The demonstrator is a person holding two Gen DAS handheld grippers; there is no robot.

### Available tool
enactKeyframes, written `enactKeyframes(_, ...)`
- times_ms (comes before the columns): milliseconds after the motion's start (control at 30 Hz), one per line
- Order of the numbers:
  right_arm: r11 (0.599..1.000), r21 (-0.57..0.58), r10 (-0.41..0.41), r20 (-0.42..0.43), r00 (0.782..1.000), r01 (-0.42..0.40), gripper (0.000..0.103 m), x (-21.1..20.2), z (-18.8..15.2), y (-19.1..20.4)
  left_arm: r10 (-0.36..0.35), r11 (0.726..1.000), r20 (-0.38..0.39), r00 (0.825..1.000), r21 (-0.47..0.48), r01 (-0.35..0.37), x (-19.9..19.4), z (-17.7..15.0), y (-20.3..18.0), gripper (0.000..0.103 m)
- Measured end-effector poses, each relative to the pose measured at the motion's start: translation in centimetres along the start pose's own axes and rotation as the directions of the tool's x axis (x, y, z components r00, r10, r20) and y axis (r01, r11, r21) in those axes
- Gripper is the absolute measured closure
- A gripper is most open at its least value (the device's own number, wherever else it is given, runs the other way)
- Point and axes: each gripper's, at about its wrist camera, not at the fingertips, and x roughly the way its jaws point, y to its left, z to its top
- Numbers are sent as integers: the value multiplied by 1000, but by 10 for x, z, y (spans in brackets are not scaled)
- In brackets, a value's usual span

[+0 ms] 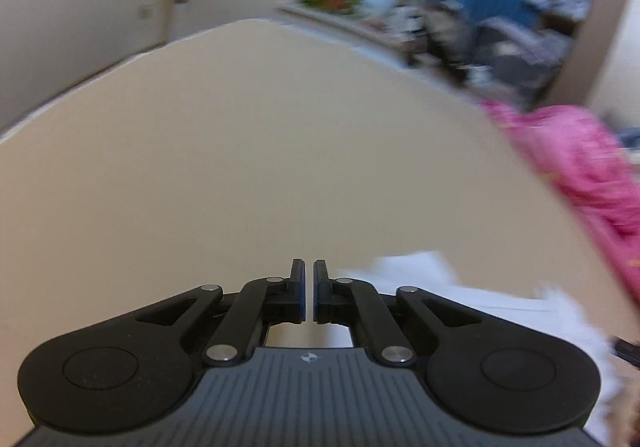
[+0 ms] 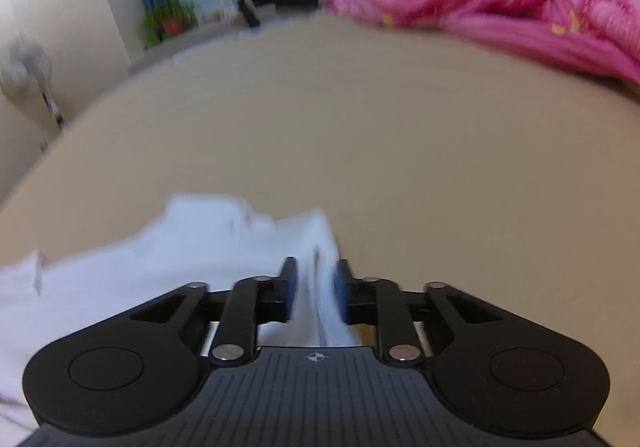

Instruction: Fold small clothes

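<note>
The right claw (image 2: 314,287) stands partly apart around an edge of the white garment (image 2: 168,259) at lower left of the beige bed, the left claw (image 1: 308,289) nearly closed and empty – probably gripping comes next, then folding.

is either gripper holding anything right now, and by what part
The right gripper has an edge fold of the white garment between its jaws, though blur hides whether they clamp it. The left gripper is shut and holds nothing.
</note>
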Motion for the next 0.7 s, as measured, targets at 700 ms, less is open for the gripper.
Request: enactKeyframes(700,991,132,-34,-41,999,39,46,-134,-28,-19,106,967,-137,985,245,-70,-115,-80,-61,78)
